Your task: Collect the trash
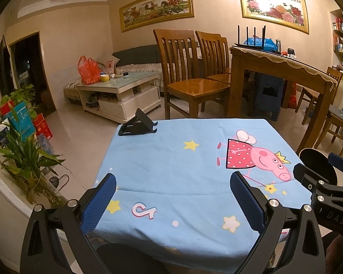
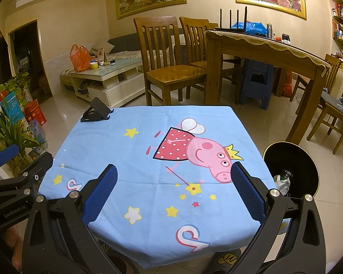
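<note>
Risks, as judged from this moment. No loose trash is seen on the blue cartoon cloth (image 2: 148, 159); the only item on it is a black phone stand (image 2: 96, 111) at the far left corner. A mistaken grab of that stand as rubbish is the first hazard — it is dark, small and the sole candidate on the table. Second: the cloth lies loose with fold lines and overhangs the near edge, so a low pass of either claw could snag it and drag the stand off. Third: the black bin (image 2: 292, 166) stands on the floor just beside the table's right edge, close under the right gripper (image 2: 173, 191); a careless sweep could knock it and spill what is inside.

Claw states: the left gripper (image 1: 172, 202) is held with its jaws wide apart over the near part of the cloth, nothing between the blue pads. The right gripper is likewise spread and empty.

Task's thing: crumpled white trash (image 2: 282, 182) is seen inside the bin, low against its near wall, with something dark and shiny behind it — not identifiable. The task is judged close to done, or done.
</note>
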Available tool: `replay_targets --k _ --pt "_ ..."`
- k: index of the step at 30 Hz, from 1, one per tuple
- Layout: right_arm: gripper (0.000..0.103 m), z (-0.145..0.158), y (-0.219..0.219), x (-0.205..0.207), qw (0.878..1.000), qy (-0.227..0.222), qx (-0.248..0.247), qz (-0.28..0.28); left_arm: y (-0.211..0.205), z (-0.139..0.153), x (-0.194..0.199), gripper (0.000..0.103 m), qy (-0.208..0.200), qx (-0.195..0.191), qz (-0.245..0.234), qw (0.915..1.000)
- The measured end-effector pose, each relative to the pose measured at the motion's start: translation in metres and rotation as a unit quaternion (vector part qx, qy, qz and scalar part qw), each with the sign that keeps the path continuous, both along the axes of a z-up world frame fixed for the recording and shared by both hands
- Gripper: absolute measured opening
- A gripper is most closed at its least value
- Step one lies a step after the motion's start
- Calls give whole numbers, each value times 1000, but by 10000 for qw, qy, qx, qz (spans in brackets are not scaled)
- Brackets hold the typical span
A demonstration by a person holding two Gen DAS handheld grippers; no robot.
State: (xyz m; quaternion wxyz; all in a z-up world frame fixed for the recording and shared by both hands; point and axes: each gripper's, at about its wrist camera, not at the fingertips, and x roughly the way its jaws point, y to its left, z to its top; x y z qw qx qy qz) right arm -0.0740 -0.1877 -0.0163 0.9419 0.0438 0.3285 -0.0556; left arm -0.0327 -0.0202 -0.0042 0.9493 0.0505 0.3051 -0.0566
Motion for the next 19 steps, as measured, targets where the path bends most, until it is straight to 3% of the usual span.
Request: replay_targets --k 19 --pt "97 -6 10 0 10000 74 2 41 0 -6 3 96 9 48 -15 10000"
